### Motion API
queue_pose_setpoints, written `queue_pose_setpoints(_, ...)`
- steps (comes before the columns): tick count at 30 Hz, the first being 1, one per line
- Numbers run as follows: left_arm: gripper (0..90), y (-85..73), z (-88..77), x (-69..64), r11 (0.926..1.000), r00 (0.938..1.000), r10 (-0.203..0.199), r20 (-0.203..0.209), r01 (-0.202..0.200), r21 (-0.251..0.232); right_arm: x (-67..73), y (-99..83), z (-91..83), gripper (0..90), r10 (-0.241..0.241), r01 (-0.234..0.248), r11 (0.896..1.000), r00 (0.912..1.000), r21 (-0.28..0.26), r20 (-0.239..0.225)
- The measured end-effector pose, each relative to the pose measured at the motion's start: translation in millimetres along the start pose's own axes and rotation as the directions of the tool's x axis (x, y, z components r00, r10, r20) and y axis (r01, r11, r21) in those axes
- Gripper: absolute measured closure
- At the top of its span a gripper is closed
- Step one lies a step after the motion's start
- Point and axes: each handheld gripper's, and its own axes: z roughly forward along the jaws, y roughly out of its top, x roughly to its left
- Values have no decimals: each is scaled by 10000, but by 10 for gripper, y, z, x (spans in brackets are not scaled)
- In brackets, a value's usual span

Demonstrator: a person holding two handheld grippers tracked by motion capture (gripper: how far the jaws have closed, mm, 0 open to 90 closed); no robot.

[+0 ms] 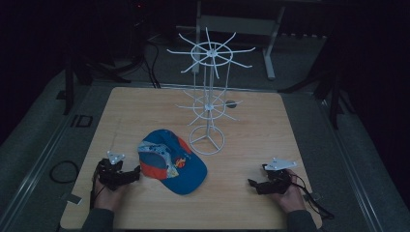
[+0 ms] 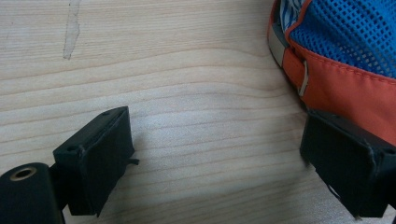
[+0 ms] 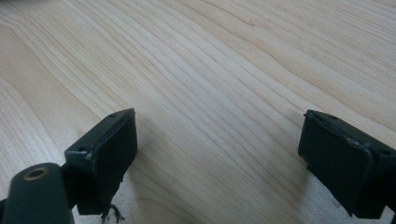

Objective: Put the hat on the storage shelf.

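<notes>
Dim room, pale wooden table (image 1: 145,106). At its left the left gripper (image 1: 126,175) lies with jaws spread and empty, one jaw right beside the cap (image 1: 171,162), whose long axis runs diagonally toward the white wire rack (image 1: 208,92) behind. Farther right, well apart, the right gripper (image 1: 255,184) rests spread over bare wood.

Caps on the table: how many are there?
1. A blue and orange cap lies near the front of the wooden table, beside the left gripper, before the white wire rack.
</notes>
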Motion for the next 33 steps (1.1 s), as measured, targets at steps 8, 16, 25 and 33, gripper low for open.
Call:
queue_pose_setpoints(8,98,0,0,-3,10000,10000,-18,-8,18,-2,17,81,-45,288,15,-26,9985,9998,551,192)
queue_pose_setpoints(16,98,-3,-2,-9,10000,10000,-41,0,41,-13,333,368,-241,364,-917,913,9957,9955,150,251)
queue_pose_setpoints(25,98,-3,-2,-10,10000,10000,-40,0,40,-12,632,615,-303,387,-1479,1472,9889,9878,-188,-478)
queue_pose_setpoints(33,98,-3,-1,-10,10000,10000,-42,0,42,-17,915,987,-116,406,-1657,1618,9859,9792,-422,-1173)
